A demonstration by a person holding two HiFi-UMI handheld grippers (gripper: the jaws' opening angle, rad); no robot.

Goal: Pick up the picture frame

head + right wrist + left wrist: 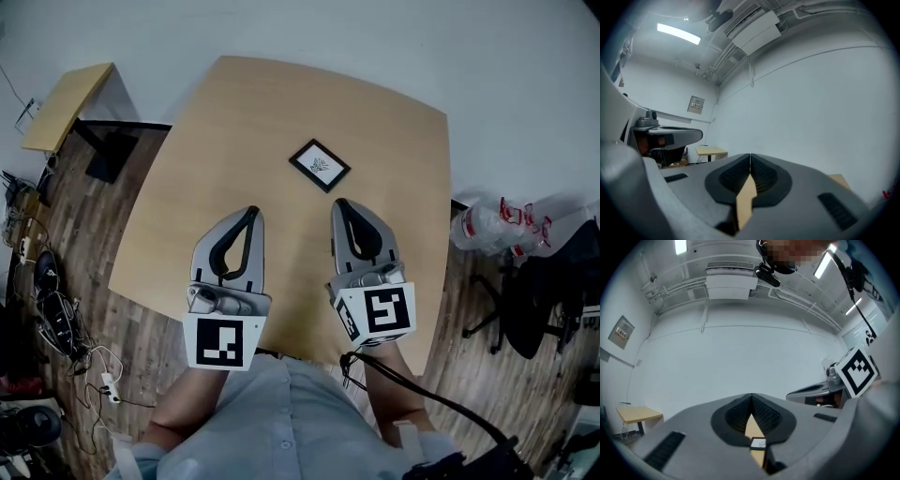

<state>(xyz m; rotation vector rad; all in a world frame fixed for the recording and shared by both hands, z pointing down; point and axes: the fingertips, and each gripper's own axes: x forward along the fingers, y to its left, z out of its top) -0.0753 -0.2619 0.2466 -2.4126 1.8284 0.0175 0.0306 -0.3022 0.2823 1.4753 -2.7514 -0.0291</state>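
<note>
Pale wood desk (pixel 244 122); black-edged picture frame (pixel 319 166) lies flat on it, turned diamond-wise, a little toward 1 o'clock of the desk's centre. Left tool (pixel 251 212) and right tool (pixel 339 203) are side by side over the 6 o'clock part of the desk, apart from each other and clear of the frame, which sits at 1 o'clock off the left tips and 11 o'clock off the right tips. Both tools are pinched together at the tips, gripping nothing; each gripper view shows only a sliver of desk behind the closed pads.
</note>
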